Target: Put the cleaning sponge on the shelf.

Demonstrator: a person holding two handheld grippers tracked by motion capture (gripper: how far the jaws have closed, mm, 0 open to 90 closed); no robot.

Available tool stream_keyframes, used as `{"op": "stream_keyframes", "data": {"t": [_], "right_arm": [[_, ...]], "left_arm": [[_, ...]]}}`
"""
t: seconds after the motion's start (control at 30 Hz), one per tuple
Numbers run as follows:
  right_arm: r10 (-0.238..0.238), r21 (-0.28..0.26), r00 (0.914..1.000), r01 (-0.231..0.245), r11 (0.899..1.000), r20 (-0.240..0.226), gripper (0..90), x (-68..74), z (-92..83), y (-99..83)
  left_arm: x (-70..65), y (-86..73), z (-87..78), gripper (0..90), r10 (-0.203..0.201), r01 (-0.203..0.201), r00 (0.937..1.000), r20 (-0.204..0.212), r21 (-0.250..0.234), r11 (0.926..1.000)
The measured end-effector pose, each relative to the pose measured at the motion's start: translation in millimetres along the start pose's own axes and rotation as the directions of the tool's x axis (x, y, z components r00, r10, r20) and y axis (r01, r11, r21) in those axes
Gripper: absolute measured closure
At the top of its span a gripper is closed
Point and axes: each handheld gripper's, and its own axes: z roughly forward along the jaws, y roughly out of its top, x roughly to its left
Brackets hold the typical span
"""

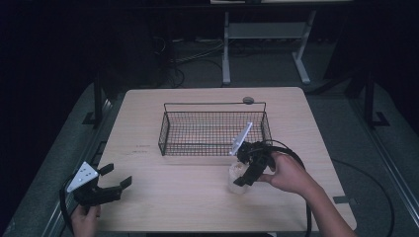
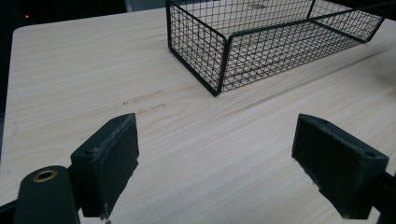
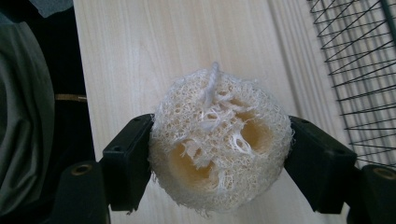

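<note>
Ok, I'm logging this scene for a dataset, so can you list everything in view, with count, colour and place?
table: one, light wood, centre of the floor.
wire basket: one, black, on the table's far middle, nothing inside that I can see.
loofah sponge: one, cream, near the table's right front, pressed between the right tongs' jaws.
round disc: one, grey, by the basket's far rim; too small to identify.
desk frame: one, pale grey, on the floor beyond the table.
left tongs: one, black with a grey plate, front left corner, jaws wide apart.
right tongs: one, black, held by the right hand.
</note>
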Motion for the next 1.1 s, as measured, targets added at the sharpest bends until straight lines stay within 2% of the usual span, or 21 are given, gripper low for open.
{"op": "stream_keyframes", "data": {"t": [0.43, 1.1], "right_arm": [[-0.006, 0.007, 1.0, 0.006, 1.0, 0.008, 27.6, -13.9, -23.6, 17.1], [0.018, 0.005, 0.9994, -0.018, 1.0, 0.029, 27.7, -36.5, -42.4, 30.4]], "left_arm": [[-0.2, 0.2, 0.6, 14.0, 0.006, -0.006, 1.0, 0.0, 0.003, 1.0], [-0.5, 0.1, 1.1, 14.0, 0.004, -0.004, 1.0, 0.003, 0.004, 1.0]]}}
